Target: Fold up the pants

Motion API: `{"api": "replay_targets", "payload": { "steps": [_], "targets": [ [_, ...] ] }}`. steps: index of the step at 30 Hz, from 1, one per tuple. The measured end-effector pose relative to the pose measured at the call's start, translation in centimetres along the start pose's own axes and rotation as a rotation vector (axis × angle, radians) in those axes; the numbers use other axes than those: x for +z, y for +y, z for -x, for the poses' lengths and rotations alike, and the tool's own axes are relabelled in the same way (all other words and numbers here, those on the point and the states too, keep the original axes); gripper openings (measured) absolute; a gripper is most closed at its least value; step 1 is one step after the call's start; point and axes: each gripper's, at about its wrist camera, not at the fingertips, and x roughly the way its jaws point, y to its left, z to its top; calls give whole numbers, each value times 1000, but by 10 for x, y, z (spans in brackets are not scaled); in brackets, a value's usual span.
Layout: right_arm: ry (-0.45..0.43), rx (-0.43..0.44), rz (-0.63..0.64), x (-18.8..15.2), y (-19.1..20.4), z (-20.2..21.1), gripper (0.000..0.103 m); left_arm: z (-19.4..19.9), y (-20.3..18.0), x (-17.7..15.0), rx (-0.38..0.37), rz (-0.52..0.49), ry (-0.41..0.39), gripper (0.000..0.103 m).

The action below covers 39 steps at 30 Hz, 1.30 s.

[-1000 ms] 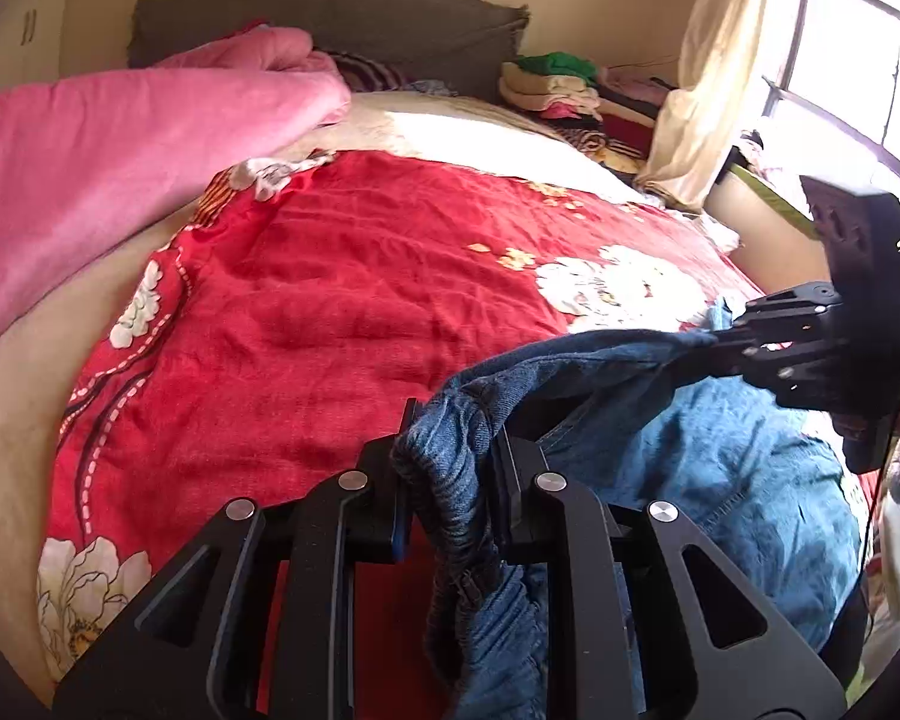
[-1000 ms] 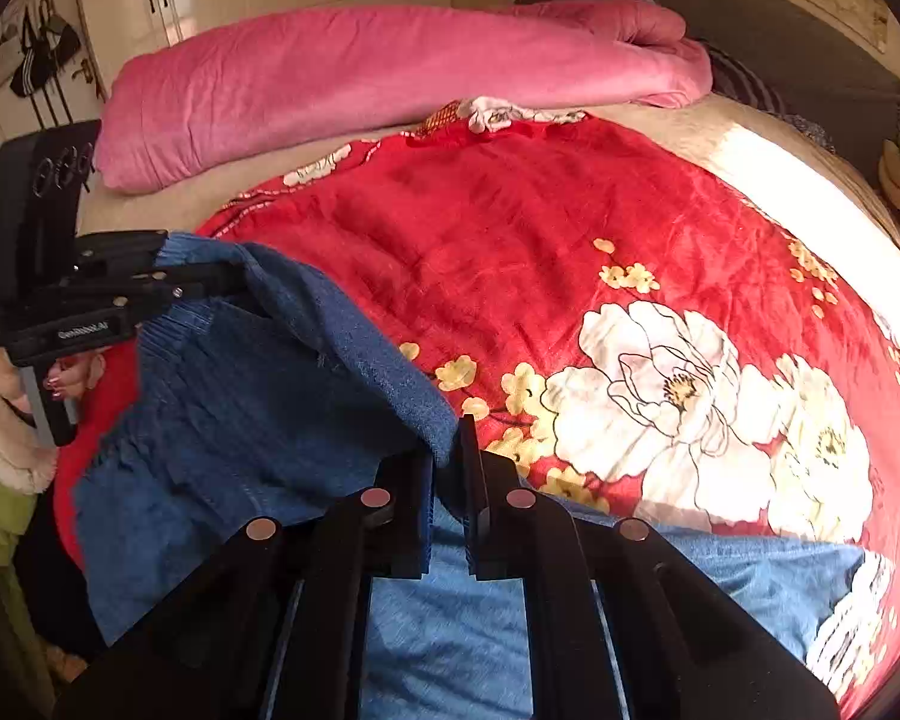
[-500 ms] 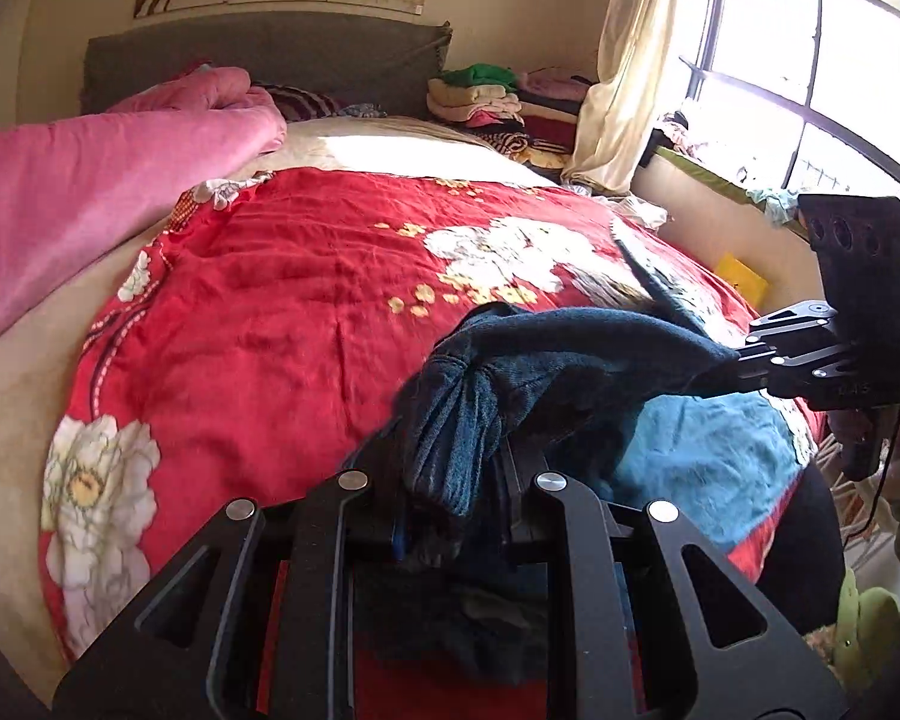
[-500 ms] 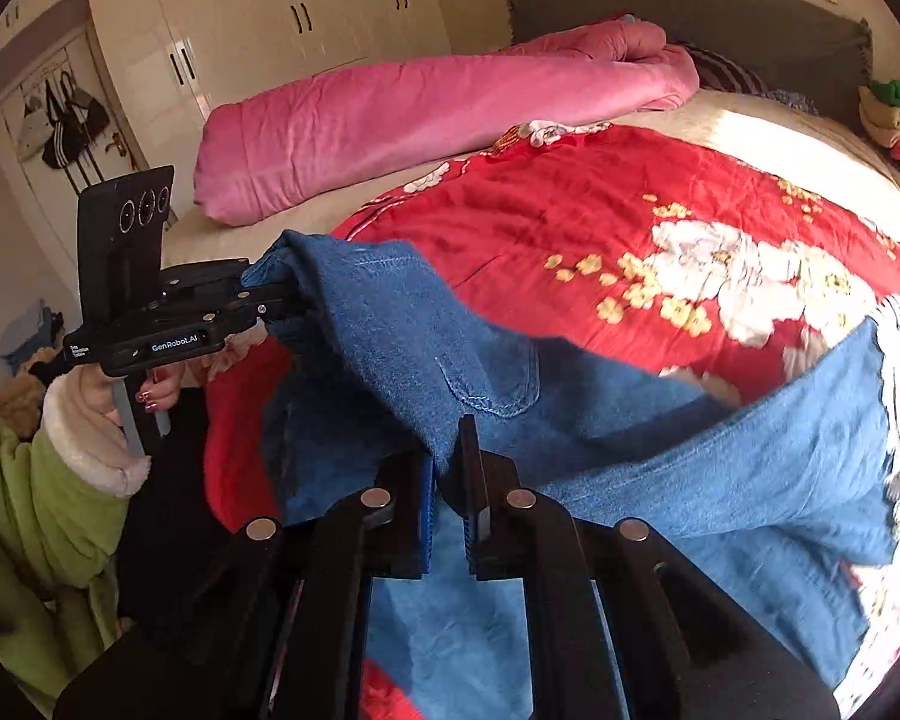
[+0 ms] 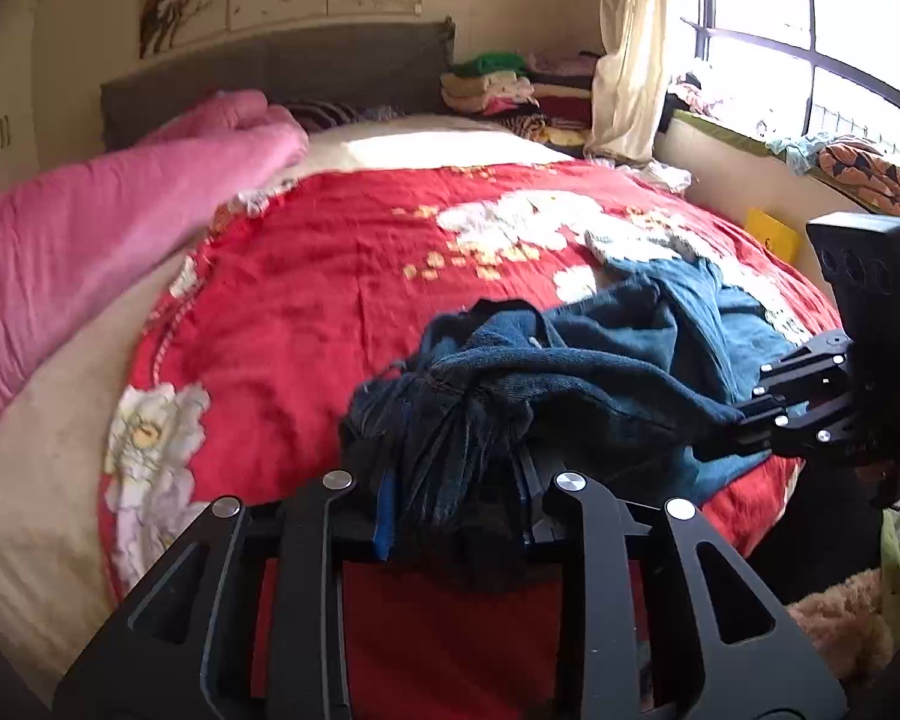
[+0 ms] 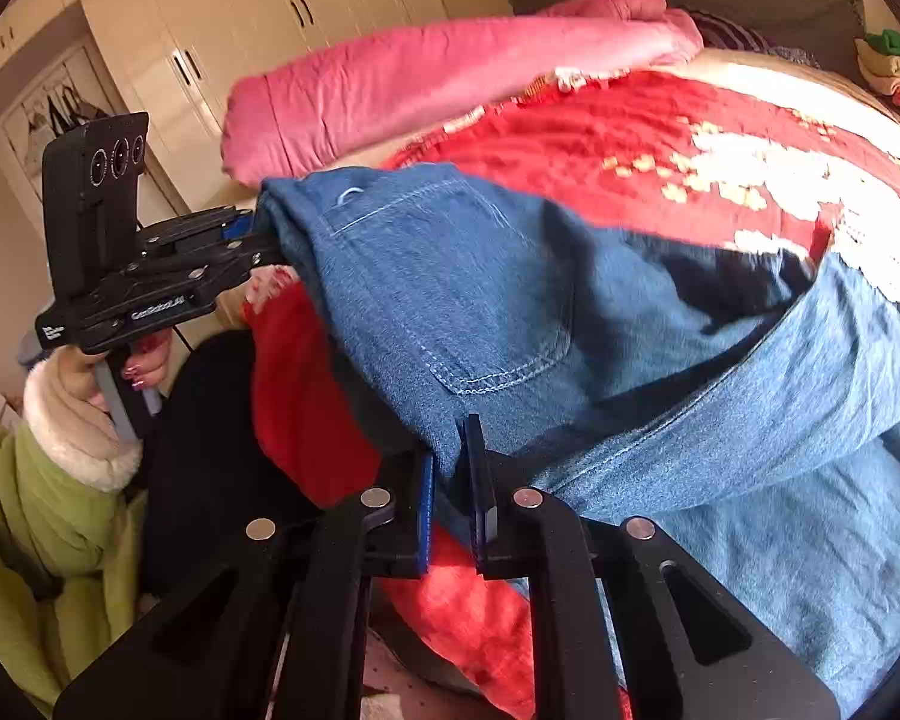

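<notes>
Left claw (image 5: 450,498): jaws just widened, bunched waistband between them, grip not discernible.
Right claw (image 6: 453,480): clamped on pants (image 6: 450,300) edge.
Axis: waist spanned claw-to-claw; legs trailed away across bed (image 5: 306,324).

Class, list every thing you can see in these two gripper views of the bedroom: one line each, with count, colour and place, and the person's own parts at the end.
jeans: one pair, blue, held up over the near end of the bed between both grippers
bedspread: one, red with white flowers, over the bed
quilt: one, pink, rolled along the bed's far side
headboard: one, grey, at the wall
folded clothes: one pile, mixed colours, beside the headboard
curtain: one, cream, by the window
wardrobe: one, cream, behind the quilt
sleeve: one, green with a pale fleecy cuff
left gripper: black, jaws just opening, denim bunched between them
right gripper: black, shut on the jeans
</notes>
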Motion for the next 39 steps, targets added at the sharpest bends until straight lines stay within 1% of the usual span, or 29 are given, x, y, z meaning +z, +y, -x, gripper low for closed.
{"api": "replay_targets", "payload": {
  "steps": [1,3,5,7,8,11,13,15,16,17,19,20,21,23,25,27,29,30,31,33,35,36,38,39],
  "targets": [
    [-6,-7,7,0,2,-1,10,0,3,3,5,4,-1,31],
    [16,-19,10,-4,2,-8,10,-10,14,-1,25,46,70,36],
    [50,-20,-11,-7,-2,-14,10,-15,21,-17,9,87,119,41],
    [69,-26,-29,-13,-4,-21,11,-12,24,-31,1,116,145,46],
    [77,-23,-37,-13,-4,-24,11,-9,26,-38,9,129,155,46],
    [87,-29,-47,-17,-4,-29,11,4,38,-50,71,170,168,48],
    [81,-30,-45,-18,-4,-28,12,17,54,-55,102,225,166,48],
    [76,-30,-44,-20,-2,-28,14,32,63,-52,129,266,144,48],
    [73,-27,-44,-22,-1,-29,19,39,63,-48,126,276,125,48],
    [71,-20,-46,-22,0,-30,23,44,60,-42,119,275,107,48],
    [64,1,-51,-22,2,-29,28,47,47,-26,90,246,80,48],
    [64,5,-47,-22,4,-29,29,44,38,-18,70,226,72,48],
    [66,2,-40,-23,7,-30,30,37,28,-10,32,211,70,48],
    [69,3,-34,-23,11,-28,34,20,6,4,-43,180,77,48],
    [63,11,-43,-23,14,-23,37,-3,-20,12,-102,130,114,48],
    [51,18,-52,-25,15,-14,39,-26,-40,9,-109,80,179,47],
    [27,5,-58,-28,16,-1,40,-45,-48,-3,-65,36,240,45],
    [13,-2,-66,-29,16,6,41,-54,-47,-11,-37,38,276,43],
    [-4,-11,-75,-29,15,12,42,-61,-42,-20,-27,51,302,40],
    [-27,-38,-71,-27,14,18,42,-65,-32,-31,-64,98,302,40],
    [-27,-63,-51,-22,15,14,42,-66,-30,-36,-72,86,285,39],
    [-19,-69,-49,-19,14,11,42,-67,-31,-38,-69,71,282,39],
    [9,-80,-49,-16,11,-2,42,-71,-30,-41,-74,77,284,39],
    [40,-117,-55,-16,8,-9,42,-73,-29,-42,-80,83,279,39]
  ]
}}
